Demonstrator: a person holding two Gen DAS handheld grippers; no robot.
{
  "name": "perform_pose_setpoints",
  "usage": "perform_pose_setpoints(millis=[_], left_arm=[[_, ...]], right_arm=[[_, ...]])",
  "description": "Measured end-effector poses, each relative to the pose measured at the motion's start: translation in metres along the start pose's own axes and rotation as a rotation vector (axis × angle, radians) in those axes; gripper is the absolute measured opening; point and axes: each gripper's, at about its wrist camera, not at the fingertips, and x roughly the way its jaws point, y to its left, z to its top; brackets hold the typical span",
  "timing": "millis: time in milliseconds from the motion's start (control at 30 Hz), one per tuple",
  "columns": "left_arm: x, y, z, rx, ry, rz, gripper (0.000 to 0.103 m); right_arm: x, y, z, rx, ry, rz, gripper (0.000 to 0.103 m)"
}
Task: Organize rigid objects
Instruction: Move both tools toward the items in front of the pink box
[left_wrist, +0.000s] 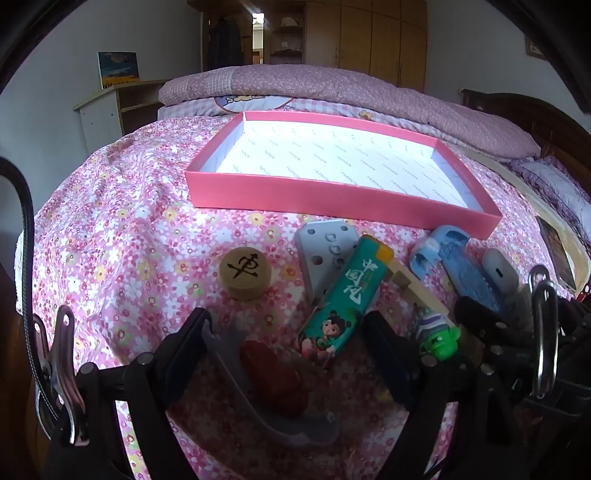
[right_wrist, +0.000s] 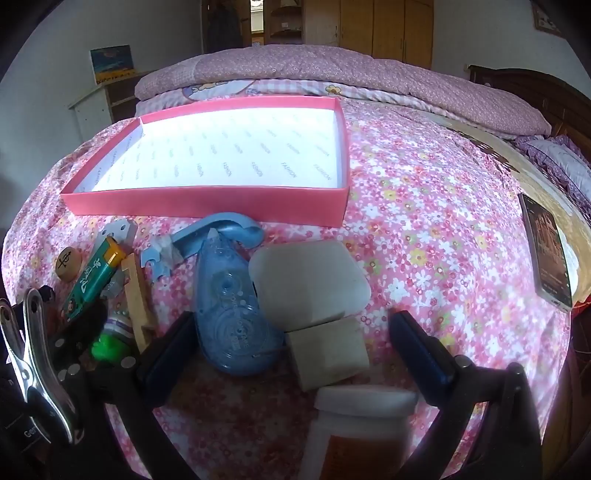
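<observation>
An empty pink box (left_wrist: 332, 201) (right_wrist: 207, 201) with a white floor lies on the flowered bedspread. In front of it are scattered a wooden chess piece (left_wrist: 245, 272), a grey holed plate (left_wrist: 325, 247), a green lighter (left_wrist: 343, 302), a wooden strip (left_wrist: 417, 288), a green toy (left_wrist: 439, 338), a blue correction tape (right_wrist: 232, 314), a blue hook (right_wrist: 221, 232), a white case (right_wrist: 306, 284) and a beige block (right_wrist: 328, 354). My left gripper (left_wrist: 286, 354) stands open around a dark red piece (left_wrist: 271, 376) lying on a grey curved part (left_wrist: 266, 413). My right gripper (right_wrist: 293, 349) is open over the tape and block, touching neither.
A white-capped bottle (right_wrist: 362, 424) lies close under the right gripper. A phone (right_wrist: 546, 251) rests at the bed's right side. A folded pink quilt (left_wrist: 332, 85) runs behind the box. A low shelf (left_wrist: 110, 107) and wardrobes stand beyond the bed.
</observation>
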Motion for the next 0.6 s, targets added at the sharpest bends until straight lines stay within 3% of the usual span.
perform_pose_setpoints(millis=[600], left_arm=[[0.002, 0.0011, 0.0031, 0.005, 0.019, 0.0, 0.089]], right_arm=[[0.0051, 0.0008, 0.0066, 0.004, 0.013, 0.0, 0.103]])
